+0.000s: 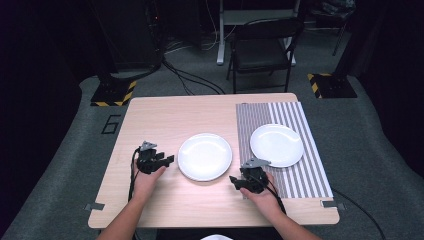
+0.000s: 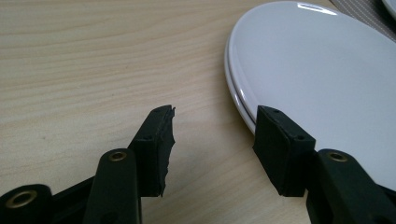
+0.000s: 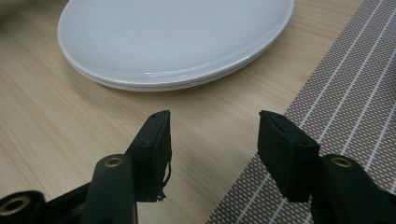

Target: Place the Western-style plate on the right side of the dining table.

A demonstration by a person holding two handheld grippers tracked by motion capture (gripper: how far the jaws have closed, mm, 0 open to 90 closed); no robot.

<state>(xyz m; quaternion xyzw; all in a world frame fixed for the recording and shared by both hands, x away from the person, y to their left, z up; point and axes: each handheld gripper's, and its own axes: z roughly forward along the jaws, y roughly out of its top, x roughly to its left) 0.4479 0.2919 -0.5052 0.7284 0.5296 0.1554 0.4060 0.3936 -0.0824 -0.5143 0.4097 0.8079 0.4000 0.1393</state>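
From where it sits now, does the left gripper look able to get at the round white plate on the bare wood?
Probably yes. The left gripper is open, low over the wooden table, right beside the near rim of the round white plate. Nothing lies between them.

This is looking like a lab: dark curtains are hanging around, cables (image 1: 192, 80) are lying at twelve o'clock, and yellow-black striped stand feet (image 1: 114, 93) are sitting on grey carpet (image 1: 65, 165).

Two white plates sit on the table (image 1: 150, 120), one plate (image 1: 205, 156) left of the single striped placemat (image 1: 310, 170) and the other plate (image 1: 277, 145) on it.
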